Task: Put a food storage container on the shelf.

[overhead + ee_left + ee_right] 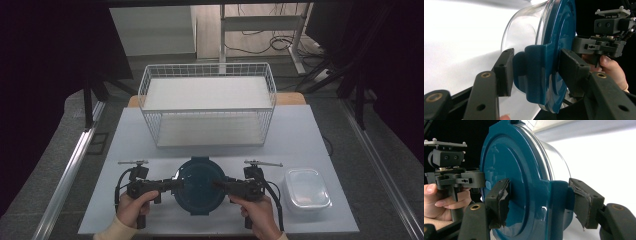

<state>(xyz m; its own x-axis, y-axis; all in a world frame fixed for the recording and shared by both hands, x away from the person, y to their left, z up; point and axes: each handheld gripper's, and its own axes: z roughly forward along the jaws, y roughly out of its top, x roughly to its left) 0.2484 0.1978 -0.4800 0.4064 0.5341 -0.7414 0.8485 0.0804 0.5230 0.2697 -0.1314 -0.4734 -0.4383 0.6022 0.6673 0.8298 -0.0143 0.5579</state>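
A round clear container with a dark blue plastic lid [201,185] sits near the front edge of the pale tabletop [300,135], about midway between its left and right edges, lid facing up toward the high camera. Two blue latch tabs stick out at opposite sides, on a line running left to right along the front edge. No writing can be read on it.

The left gripper [172,184] reaches in from the left; in its own view its jaws straddle the lid's latch tab [534,72], pads close on either side, but whether they press it cannot be told. The right gripper [220,184] does the same from the right at the opposite tab [556,202], contact equally unclear.

A white wire basket [207,102] stands toward the far edge. A clear rectangular lidded box [306,189] lies near the front right corner.
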